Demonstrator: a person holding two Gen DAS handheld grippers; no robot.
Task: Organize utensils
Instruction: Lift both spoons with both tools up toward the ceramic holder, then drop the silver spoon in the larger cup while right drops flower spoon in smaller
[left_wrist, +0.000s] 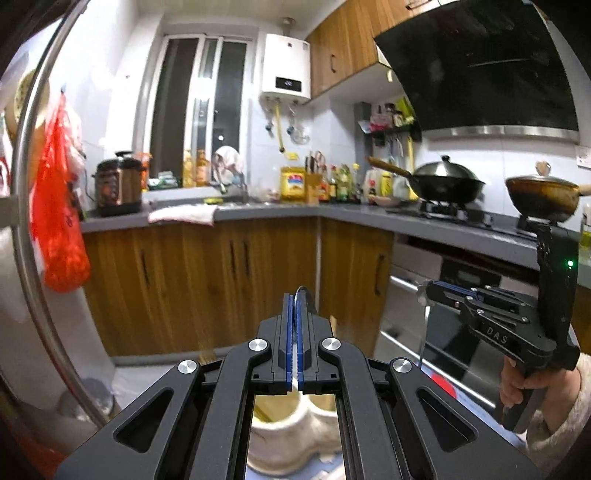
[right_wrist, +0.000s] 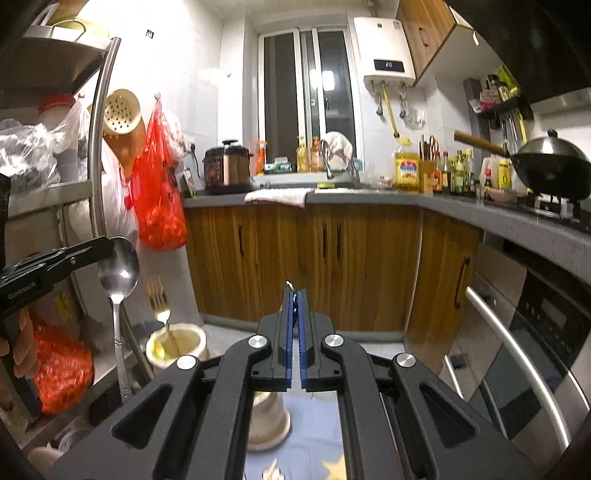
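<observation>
My left gripper (left_wrist: 295, 299) is shut on a steel spoon; in the right wrist view the spoon (right_wrist: 119, 273) hangs bowl-up from the left gripper (right_wrist: 105, 245), handle pointing down. My right gripper (right_wrist: 294, 295) is shut on a thin metal utensil, of which only a tip shows; in the left wrist view that right gripper (left_wrist: 424, 291) holds a thin metal utensil (left_wrist: 422, 325) hanging down. A cream double-cup utensil holder (right_wrist: 177, 345) stands below, with a gold fork (right_wrist: 159, 299) upright in its far cup. The holder also shows under my left gripper (left_wrist: 295, 428).
A steel shelf rack (right_wrist: 98, 147) with bags stands at the left, a red bag (right_wrist: 159, 199) hanging beside it. Wooden cabinets (right_wrist: 306, 258) and grey counter (right_wrist: 369, 197) lie ahead. An oven (right_wrist: 528, 350) and a wok (right_wrist: 554, 166) on the stove are at the right.
</observation>
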